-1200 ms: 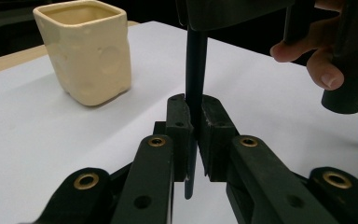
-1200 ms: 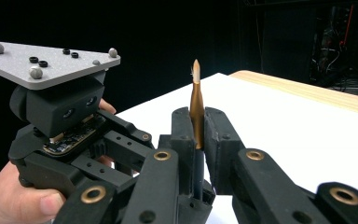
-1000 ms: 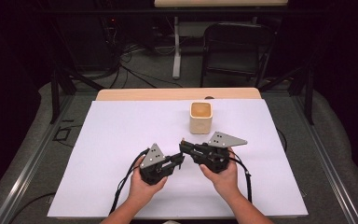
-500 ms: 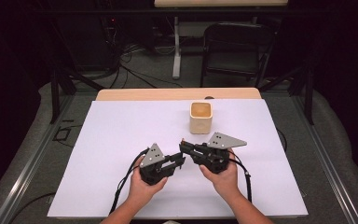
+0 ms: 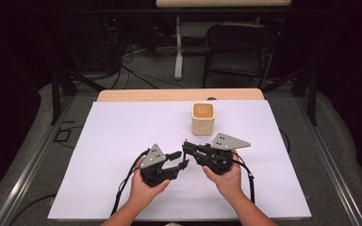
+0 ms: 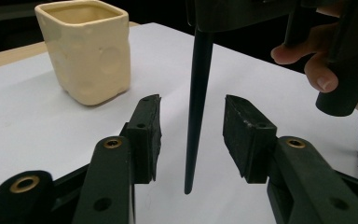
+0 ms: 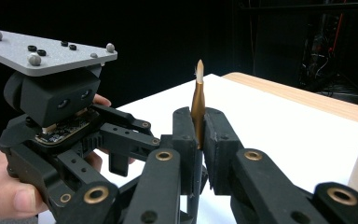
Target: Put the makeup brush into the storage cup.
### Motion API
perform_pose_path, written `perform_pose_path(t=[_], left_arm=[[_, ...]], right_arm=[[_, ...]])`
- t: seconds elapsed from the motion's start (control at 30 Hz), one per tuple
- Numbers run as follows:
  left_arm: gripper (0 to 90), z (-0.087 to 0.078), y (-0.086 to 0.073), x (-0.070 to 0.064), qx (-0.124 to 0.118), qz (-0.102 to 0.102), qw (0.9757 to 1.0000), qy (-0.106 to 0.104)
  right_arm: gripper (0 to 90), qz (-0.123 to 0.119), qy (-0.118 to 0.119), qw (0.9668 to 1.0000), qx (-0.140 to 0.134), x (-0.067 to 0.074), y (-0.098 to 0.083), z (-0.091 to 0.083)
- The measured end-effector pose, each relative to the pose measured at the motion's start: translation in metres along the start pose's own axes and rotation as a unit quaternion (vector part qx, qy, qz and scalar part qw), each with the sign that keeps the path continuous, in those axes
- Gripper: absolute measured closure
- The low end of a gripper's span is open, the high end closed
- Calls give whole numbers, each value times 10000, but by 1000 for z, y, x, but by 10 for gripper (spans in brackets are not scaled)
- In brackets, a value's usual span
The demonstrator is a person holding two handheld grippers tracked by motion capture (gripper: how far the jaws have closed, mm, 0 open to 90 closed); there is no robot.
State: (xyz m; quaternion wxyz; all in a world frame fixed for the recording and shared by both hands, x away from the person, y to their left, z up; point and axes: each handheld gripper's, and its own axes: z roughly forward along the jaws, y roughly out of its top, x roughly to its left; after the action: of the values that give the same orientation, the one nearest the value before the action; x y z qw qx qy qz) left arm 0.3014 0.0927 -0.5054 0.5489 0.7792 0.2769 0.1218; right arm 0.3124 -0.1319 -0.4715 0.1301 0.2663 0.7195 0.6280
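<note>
- The right gripper (image 5: pixel 186 145) is pinching a paintbrush (image 7: pixel 197 100): in the right gripper view its two pads press on the gold band just below the pale, pointed bristle tip, which sticks up between them.
- In the left gripper view the paintbrush's dark, tapering handle (image 6: pixel 195 107) hangs down from the right gripper, its thin end above the white sheet, between the left gripper's pads and touching neither.
- The left gripper (image 5: pixel 183 160) is spread about halfway; its jaws have just been opening, with the handle between them but free.
- In the high view both grippers sit close together, jaws facing each other, over the near middle of the desk (image 5: pixel 122 136).
- A cream square cup (image 5: pixel 202 118) stands upright on the white sheet, just beyond the right gripper and apart from it.
- A hand (image 5: pixel 146 190) holds each gripper from below.
</note>
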Motion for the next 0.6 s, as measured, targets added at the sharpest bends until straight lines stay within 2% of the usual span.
perform_pose_path(t=[0.33,0.47,0.6], left_arm=[[473,-1,0,1,-6,-57,10000,36],[461,-1,0,1,4,-41,9999,121],[446,-1,-1,1,-2,-23,9999,117]], right_arm=[[838,-13,-16,10000,-9,0,0,-1],[838,-10,-13,10000,-10,0,0,-1],[838,-12,-21,10000,-25,-1,0,-1]])
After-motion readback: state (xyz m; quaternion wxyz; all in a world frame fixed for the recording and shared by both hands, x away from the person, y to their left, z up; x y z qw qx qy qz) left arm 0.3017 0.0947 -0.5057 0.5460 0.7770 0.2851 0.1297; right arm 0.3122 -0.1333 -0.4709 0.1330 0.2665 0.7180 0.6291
